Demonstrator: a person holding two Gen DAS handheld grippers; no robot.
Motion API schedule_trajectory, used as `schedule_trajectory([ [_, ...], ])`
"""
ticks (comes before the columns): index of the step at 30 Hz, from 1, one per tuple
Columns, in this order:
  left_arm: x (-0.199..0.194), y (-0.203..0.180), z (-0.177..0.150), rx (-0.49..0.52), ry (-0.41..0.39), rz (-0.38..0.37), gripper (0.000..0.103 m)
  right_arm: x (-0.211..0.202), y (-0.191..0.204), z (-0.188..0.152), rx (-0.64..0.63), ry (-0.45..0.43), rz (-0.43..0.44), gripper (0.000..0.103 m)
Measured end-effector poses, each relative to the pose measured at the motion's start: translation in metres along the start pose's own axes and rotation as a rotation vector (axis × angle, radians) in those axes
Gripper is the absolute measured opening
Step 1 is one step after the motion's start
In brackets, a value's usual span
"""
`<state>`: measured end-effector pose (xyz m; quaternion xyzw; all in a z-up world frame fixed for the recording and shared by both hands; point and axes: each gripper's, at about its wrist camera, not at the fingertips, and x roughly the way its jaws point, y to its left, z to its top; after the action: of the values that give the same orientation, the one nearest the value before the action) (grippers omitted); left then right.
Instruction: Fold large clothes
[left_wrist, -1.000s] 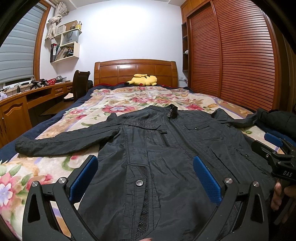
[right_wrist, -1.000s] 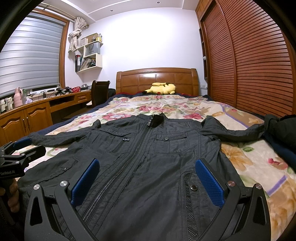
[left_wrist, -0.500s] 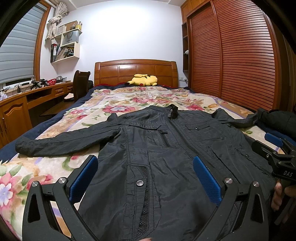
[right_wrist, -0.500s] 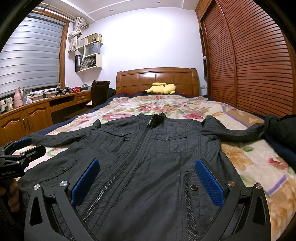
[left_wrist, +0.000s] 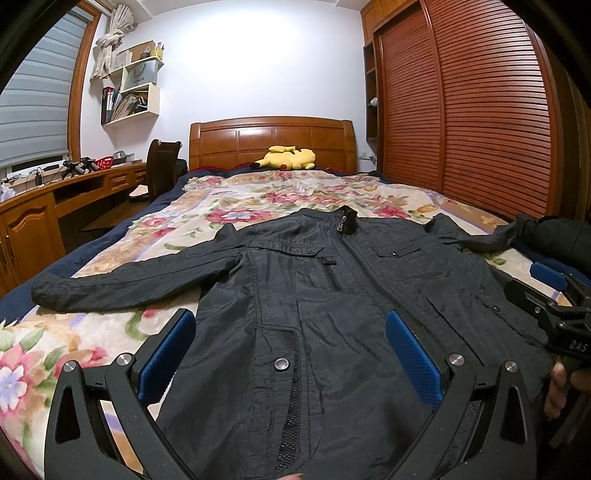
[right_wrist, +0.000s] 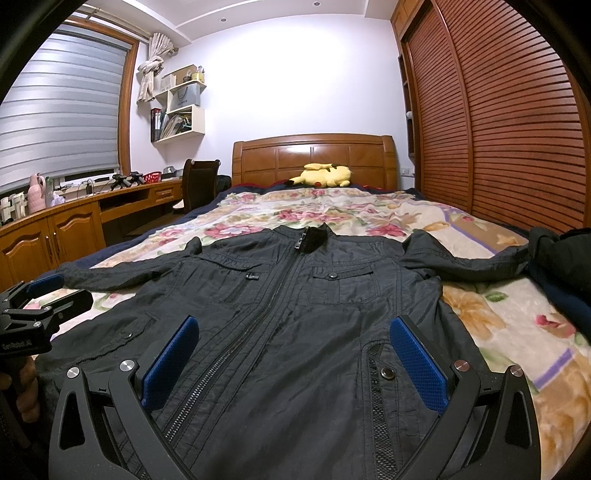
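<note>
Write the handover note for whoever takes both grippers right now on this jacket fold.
Left gripper: open, empty, above the lower left front of the jacket.
Right gripper: open, empty, above the lower right front.
Jacket: flat, front up, zipped, collar toward the headboard, on the floral bedspread; both sleeves spread out sideways.
Done: laid out only.
Left: all folds; probably start with the sleeves.

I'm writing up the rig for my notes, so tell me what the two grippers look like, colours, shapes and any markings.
Both are matte black frames with triangular cut-outs and silver round bolts. The left gripper and right gripper each carry two flat blue textured pads. Seen side-on, the right one bears white letters "DAS", the left one "GenRobot.AI". No cables or sleeves are visible.
</note>
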<state>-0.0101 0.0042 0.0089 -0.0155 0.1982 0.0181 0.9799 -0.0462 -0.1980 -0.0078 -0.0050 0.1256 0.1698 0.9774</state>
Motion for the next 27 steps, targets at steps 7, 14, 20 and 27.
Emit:
schedule_trajectory([
  [7,-0.010,0.026,0.013,-0.026,0.005,0.036,0.103,-0.006,0.009,0.011,-0.027,-0.018,0.044,0.103],
  [14,-0.012,0.048,0.022,-0.014,0.025,0.092,0.103,0.000,0.018,0.030,-0.047,-0.035,0.109,0.103],
  [20,-0.011,0.075,0.027,-0.015,0.037,0.131,0.103,0.023,0.028,0.038,-0.073,-0.017,0.167,0.102],
  [27,-0.004,0.111,0.028,-0.005,0.070,0.192,0.103,0.056,0.042,0.052,-0.102,0.012,0.229,0.102],
])
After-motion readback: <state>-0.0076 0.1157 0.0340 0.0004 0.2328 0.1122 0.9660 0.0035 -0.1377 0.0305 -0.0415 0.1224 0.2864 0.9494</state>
